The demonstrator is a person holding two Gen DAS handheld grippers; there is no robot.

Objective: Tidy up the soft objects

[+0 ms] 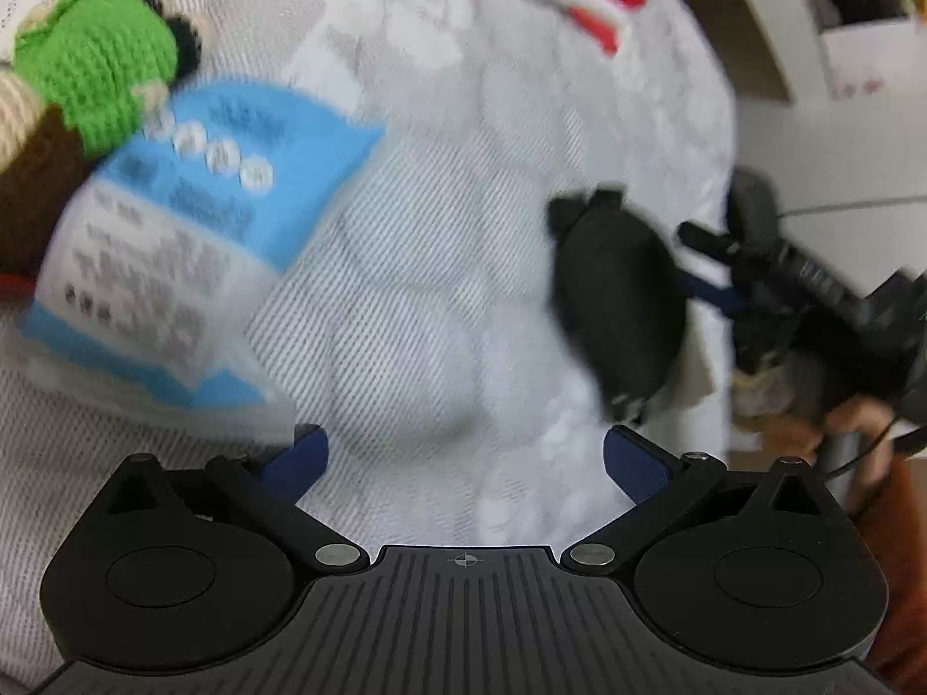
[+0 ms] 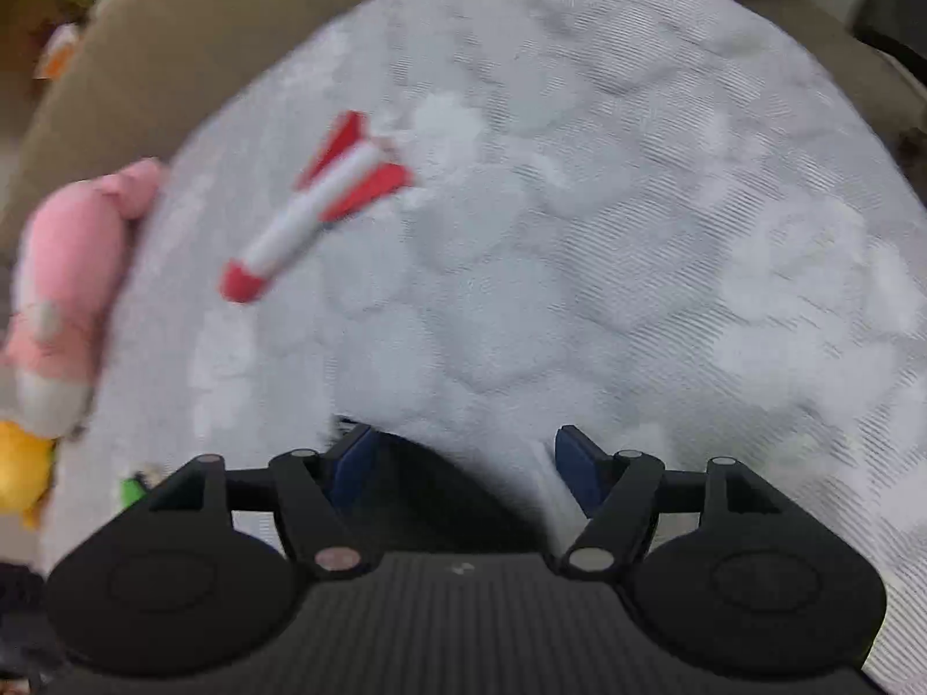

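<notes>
1. Black soft pouch [image 2: 429, 492]: sits low at 6 o'clock in the right wrist view, between the fingers of the right tool [image 2: 463, 463]. In the left wrist view it lies at 3 o'clock, near the edge of the bed [image 1: 434, 289]. Both views are blurred.
2. Right tool: the jaws stand apart with the pouch between them. The left finger looks to touch it, and a pale sliver shows beside the other. Whether the pads press it cannot be told.
3. Reading: this fits either a pouch being taken up or one being set down. In both cases a limp thing probably handles best when it is held across its thick middle, with both pads square to it, and moved slowly enough not to swing.
4. Left tool [image 1: 463, 457]: jaws spread, with nothing between them. It points across the bed, and a corner of the blue and white packet [image 1: 174, 243] lies just beside its left finger.
5. Neighbours at 10 o'clock in the left wrist view: the packet, with a green crocheted doll [image 1: 98, 58] touching its far end.
6. Red and white toy rocket [image 2: 313, 214]: lies alone on the bed at 11 o'clock in the right wrist view, well apart from the pouch.
7. Pink plush toy [image 2: 64, 289]: lies at 9 o'clock on the bed's edge, with a yellow toy [image 2: 17, 463] just below it.
8. Risk, as judged: a tool sweeping through could nudge the grouped toys at the edge.
</notes>
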